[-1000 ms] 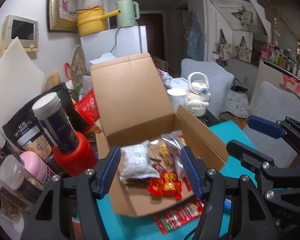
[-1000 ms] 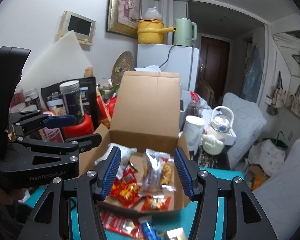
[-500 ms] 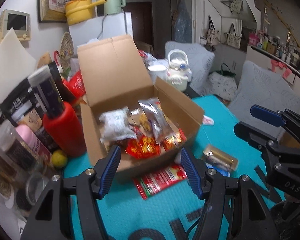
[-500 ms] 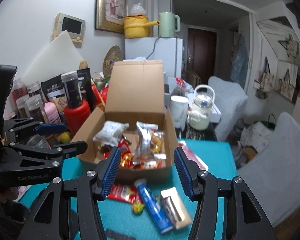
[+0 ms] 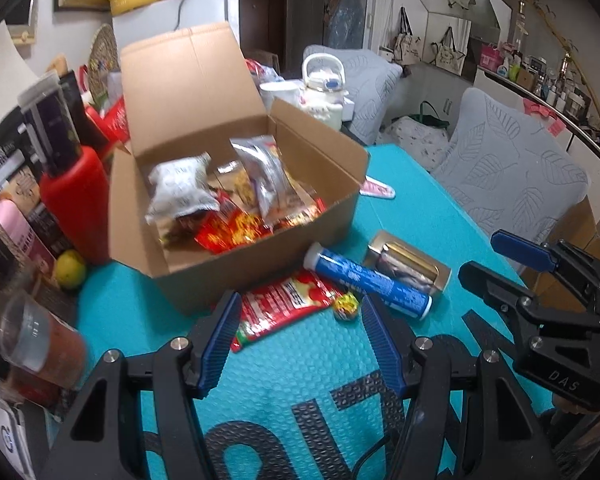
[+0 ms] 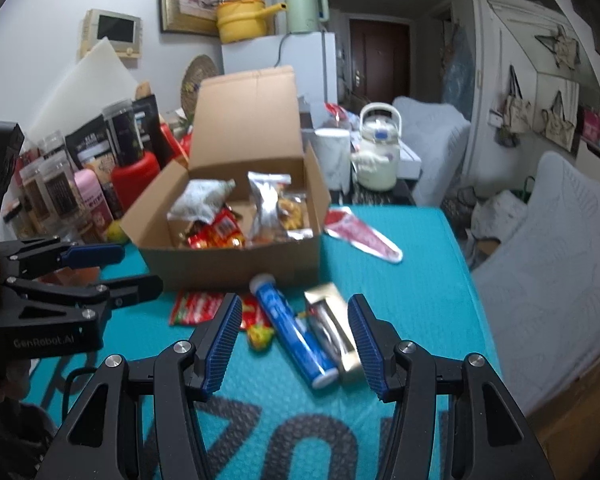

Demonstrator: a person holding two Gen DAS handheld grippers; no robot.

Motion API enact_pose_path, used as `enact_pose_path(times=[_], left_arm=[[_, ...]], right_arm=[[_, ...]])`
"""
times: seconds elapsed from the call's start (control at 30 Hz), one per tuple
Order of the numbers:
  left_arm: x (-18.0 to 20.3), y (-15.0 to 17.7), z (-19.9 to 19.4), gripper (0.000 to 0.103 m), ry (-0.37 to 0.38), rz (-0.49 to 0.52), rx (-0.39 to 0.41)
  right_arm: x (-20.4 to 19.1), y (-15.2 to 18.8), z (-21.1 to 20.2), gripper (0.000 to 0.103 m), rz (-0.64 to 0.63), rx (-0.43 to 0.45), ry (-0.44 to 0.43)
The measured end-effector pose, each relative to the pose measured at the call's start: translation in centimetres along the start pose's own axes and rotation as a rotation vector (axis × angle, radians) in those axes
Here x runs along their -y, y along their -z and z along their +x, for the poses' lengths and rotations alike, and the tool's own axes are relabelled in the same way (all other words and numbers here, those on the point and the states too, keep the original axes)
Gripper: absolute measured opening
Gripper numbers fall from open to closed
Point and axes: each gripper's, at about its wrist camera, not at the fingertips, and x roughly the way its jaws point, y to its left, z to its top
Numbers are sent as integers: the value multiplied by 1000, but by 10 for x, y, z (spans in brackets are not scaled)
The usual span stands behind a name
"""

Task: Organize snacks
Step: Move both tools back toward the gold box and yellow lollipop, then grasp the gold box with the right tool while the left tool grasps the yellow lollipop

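Cardboard box (image 5: 236,216) stands open on the teal mat (image 5: 420,216), part-filled with packets; red packet (image 5: 284,308), blue tube (image 6: 296,332), gold packet (image 6: 332,328) and small candy (image 5: 346,307) lie loose just before it. Left gripper (image 5: 300,344) and right gripper (image 6: 292,340) hover above these, fingers spread, holding nothing; step judged between pickups, next move a descent onto one loose item

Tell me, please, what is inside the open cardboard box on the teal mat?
The cardboard box holds a white crinkled packet, a silver packet and red wrappers piled together. Whatever lies beneath that pile is covered.
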Motion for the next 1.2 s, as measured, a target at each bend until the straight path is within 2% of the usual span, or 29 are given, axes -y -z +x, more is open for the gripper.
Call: enact_pose_path(times=[0.47, 0.8, 0.93, 1.1, 1.13, 1.17, 1.2], left_arm=[[14, 11, 53, 62, 34, 17, -95], [26, 12, 95, 62, 93, 35, -137], [27, 12, 109, 62, 135, 18, -163], [26, 12, 121, 62, 153, 17, -170], [27, 12, 122, 61, 156, 19, -168], [27, 13, 123, 54, 157, 19, -167], [27, 13, 126, 51, 162, 19, -173]], right_arm=[[31, 36, 43, 55, 78, -123, 19], [54, 40, 76, 55, 79, -192, 28], [61, 42, 87, 55, 92, -220, 20], [66, 42, 94, 55, 104, -231, -16], [68, 42, 96, 55, 108, -232, -22], [69, 41, 97, 55, 112, -235, -25], [71, 41, 99, 55, 118, -239, -27]])
